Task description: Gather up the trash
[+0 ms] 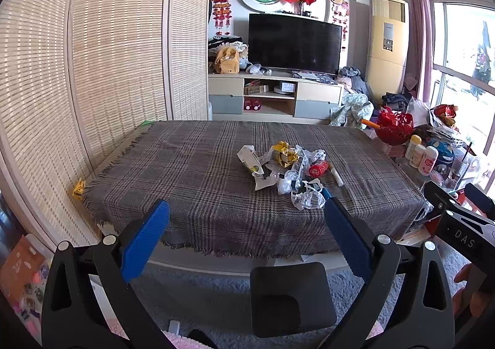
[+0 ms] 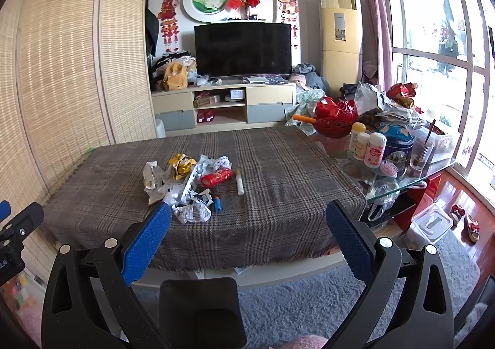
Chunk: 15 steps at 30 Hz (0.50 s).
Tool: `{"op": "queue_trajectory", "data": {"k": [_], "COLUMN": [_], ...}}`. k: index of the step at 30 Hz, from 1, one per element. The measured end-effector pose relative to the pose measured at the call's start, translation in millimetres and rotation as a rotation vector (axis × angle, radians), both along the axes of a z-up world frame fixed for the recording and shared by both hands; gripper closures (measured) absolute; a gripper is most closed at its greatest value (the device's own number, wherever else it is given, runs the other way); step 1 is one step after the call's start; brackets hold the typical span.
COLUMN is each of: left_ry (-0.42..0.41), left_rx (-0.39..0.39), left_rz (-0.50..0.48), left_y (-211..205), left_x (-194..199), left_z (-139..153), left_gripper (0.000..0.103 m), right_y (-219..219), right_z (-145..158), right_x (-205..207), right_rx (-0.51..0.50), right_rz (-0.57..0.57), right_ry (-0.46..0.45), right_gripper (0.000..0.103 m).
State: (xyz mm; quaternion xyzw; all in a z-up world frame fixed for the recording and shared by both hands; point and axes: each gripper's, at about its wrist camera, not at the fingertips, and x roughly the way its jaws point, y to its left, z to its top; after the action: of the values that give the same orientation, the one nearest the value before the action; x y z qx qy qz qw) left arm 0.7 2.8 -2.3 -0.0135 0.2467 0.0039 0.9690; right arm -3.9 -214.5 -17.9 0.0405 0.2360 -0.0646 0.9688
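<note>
A heap of trash (image 1: 287, 172) lies on the plaid cloth of the table (image 1: 185, 182): a crumpled gold wrapper (image 1: 284, 154), a red can (image 1: 318, 168), a white carton (image 1: 249, 158), clear crumpled plastic (image 1: 306, 197) and a white tube (image 1: 337, 177). The right wrist view shows the same trash heap (image 2: 191, 185) with the red can (image 2: 216, 177) and a blue cap (image 2: 218, 205). My left gripper (image 1: 246, 206) hangs open over the table's near edge, short of the heap. My right gripper (image 2: 249, 209) is open too, empty, with the heap ahead to its left.
A black bin (image 1: 290, 296) stands on the grey rug below the table's near edge, also the black bin (image 2: 201, 312). Bottles (image 2: 368, 144), a red basket (image 2: 335, 118) and clutter fill a glass side table at right. A bamboo screen (image 1: 92, 70) lines the left.
</note>
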Motion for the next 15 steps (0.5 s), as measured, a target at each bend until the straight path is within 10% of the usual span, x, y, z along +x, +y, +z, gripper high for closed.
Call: {"op": "queue_trajectory", "data": {"k": [15], "left_ry": [-0.006], "left_rx": [-0.001], "left_rz": [-0.007], "left_y": [-1.0], "left_x": [0.7], "left_z": [2.6], "left_gripper": [0.008], "right_y": [2.7], "right_z": [1.2], "right_x": [-1.3], "right_rx": [0.014], "right_rz": [0.007], "right_ry": [0.0], "right_gripper": [0.003]}}
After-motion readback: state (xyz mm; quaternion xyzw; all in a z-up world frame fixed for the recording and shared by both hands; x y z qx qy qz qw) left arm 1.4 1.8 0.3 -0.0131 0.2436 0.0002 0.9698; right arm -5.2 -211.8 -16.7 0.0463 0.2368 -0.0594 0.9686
